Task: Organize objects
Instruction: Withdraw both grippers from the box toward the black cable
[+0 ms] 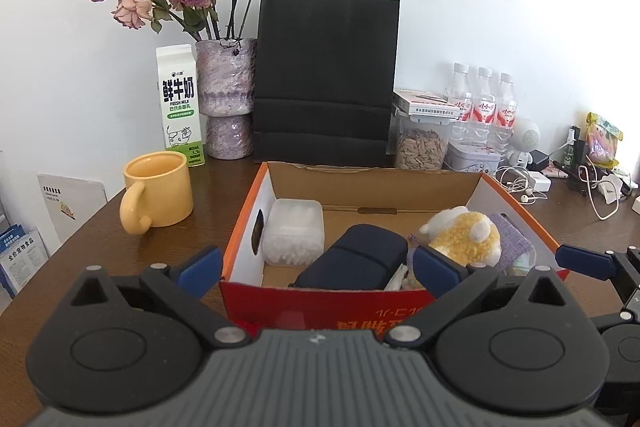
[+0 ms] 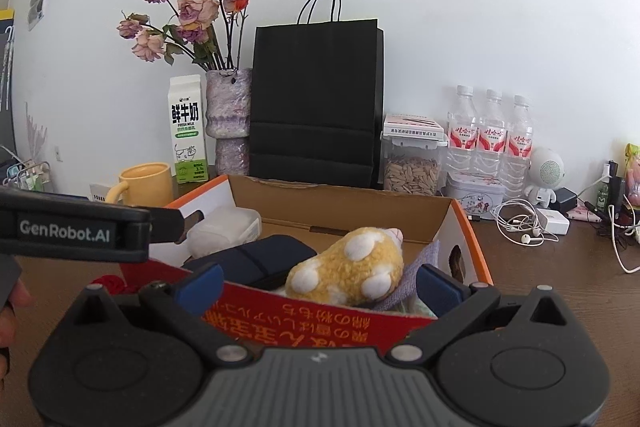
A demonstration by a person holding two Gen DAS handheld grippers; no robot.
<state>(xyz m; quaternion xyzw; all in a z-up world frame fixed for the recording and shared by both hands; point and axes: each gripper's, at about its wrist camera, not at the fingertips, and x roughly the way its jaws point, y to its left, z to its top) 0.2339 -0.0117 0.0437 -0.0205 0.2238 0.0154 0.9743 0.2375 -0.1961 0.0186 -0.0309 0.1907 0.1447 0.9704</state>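
Both views were bright and evenly lit by soft daylight, the white wall [image 1: 480, 7] nearly washed out. Shadows on the table [image 1: 216, 187] were faint. Fisheye curvature bent the edges, with dark corners. The paper bag [image 2: 316, 99] lost detail in its blackness.

Left wrist view: low, close, facing the cardboard box [image 1: 372, 187] front, toward the wall.
Right wrist view: same direction, offset right.
Shared: box, black paper bag [image 2: 314, 99].
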